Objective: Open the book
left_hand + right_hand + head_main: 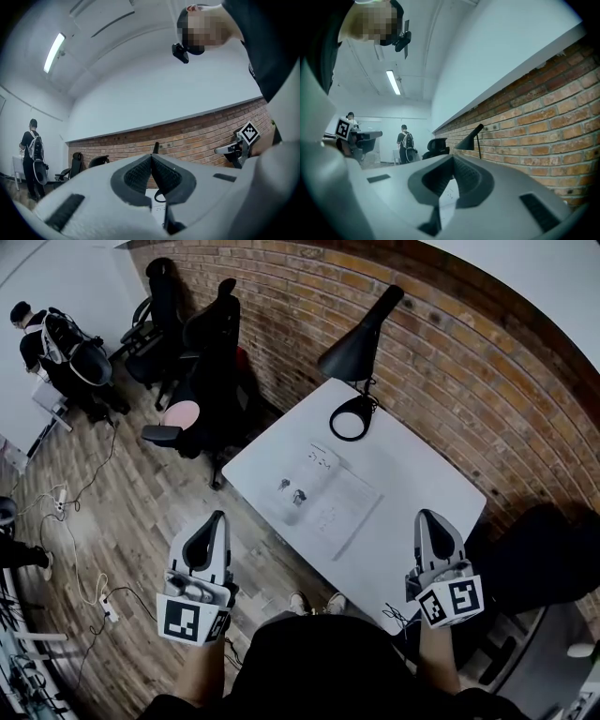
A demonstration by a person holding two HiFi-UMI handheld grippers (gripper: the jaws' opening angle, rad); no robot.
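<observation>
The book (323,491) lies open, pages up, in the middle of the white table (422,474). Both grippers hang in the air on the near side of the table, apart from the book. My left gripper (217,517) is off the table's left corner, over the wooden floor, jaws shut and empty. My right gripper (427,515) is above the table's near right edge, also shut with nothing in it. In the left gripper view the closed tips (152,157) point level at the brick wall. In the right gripper view the closed tips (453,158) point along the wall.
A black desk lamp (361,352) stands at the table's far end. Black office chairs (202,362) crowd the floor to the left. A person with a backpack (42,338) stands far left. Cables and a power strip (108,607) lie on the floor.
</observation>
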